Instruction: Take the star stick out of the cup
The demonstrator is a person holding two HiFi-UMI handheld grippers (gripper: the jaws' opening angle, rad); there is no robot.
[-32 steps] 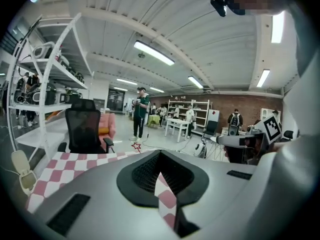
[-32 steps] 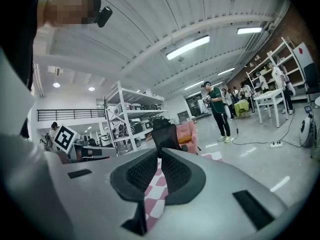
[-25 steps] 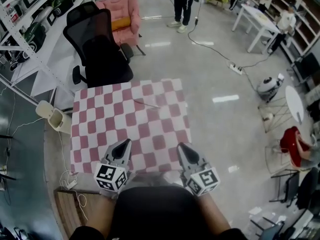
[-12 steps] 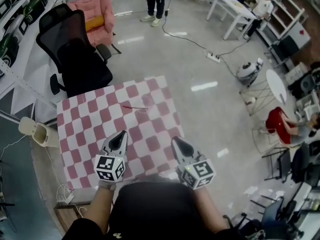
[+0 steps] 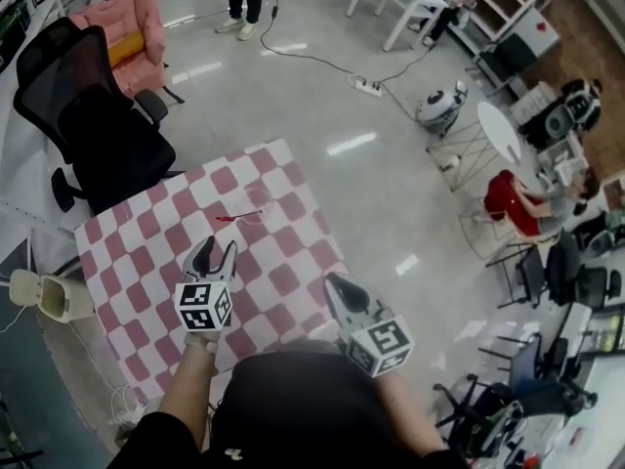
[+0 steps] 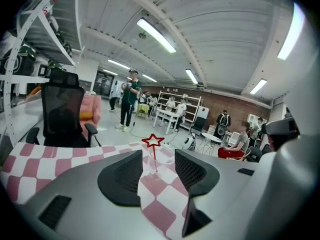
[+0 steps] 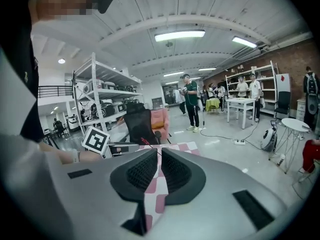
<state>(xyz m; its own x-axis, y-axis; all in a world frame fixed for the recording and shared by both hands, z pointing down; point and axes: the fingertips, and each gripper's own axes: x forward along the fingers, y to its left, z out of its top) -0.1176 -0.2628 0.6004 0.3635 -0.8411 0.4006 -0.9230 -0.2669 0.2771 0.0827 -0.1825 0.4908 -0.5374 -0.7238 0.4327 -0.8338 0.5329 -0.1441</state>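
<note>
The left gripper [image 5: 216, 252] has come forward off the near edge of the checked table [image 5: 137, 262], and its jaws, pressed together a moment ago, have just been opening; they now stand well apart with nothing between the pads but bare cloth. That reads as the reach before the pick: the claw is being made ready for the stick, not yet put on it.

Seen along the left gripper [image 6: 158, 158], the star stick [image 6: 152, 144] stands straight ahead, beyond the tips and lined up with the gap; its red star rides above the jaws' level and the thin shaft drops down behind them. From the head view the star stick [image 5: 237, 217] lies ahead of the left claw and a little to its right, near but clear of it. The cup [image 5: 258, 225] is clear and hard to make out; it seems to sit at the foot of the shaft, so the stick looks to be still inside.

The right gripper [image 5: 332, 286] hangs back at the near edge, beside and behind the left one; the right gripper [image 7: 160, 156] has its jaws drawn almost together, gripping nothing.

What remains, I judge, is to carry the open jaws on to the shaft, close on it, and lift.
</note>
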